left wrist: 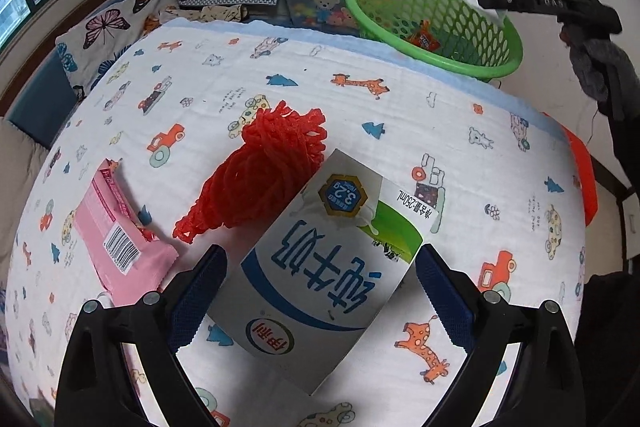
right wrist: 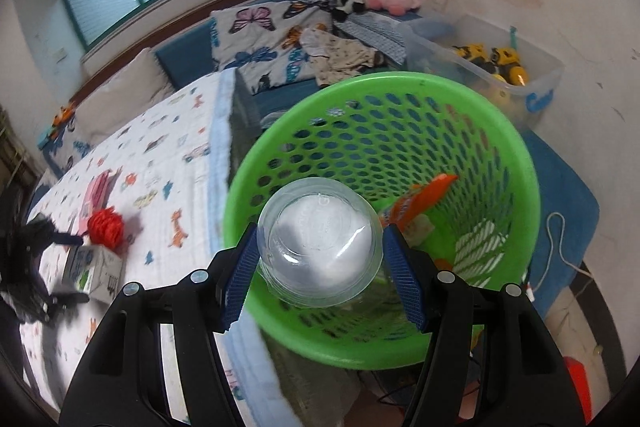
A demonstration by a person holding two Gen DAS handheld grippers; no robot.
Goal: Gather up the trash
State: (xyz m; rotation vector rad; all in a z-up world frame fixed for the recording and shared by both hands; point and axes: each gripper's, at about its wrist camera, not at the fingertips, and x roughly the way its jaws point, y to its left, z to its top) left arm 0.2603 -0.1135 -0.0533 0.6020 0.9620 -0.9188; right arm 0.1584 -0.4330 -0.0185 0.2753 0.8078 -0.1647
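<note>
Left gripper (right wrist: 60,267) blurred beside milk carton (right wrist: 98,269); wrappers (right wrist: 420,199) in basket (right wrist: 520,163) partly hidden behind cup (right wrist: 320,243).

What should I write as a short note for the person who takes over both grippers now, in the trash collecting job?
Right gripper: shut on a clear plastic bottle, held above the green basket.
Left gripper: open, its jaws on either side of the milk carton on the bed, not gripping it yet.
Done: an orange wrapper already lies in the basket.
Left: drop the bottle in; then collect the carton, the red foam net beside it, and the pink packet further left on the blanket.
</note>
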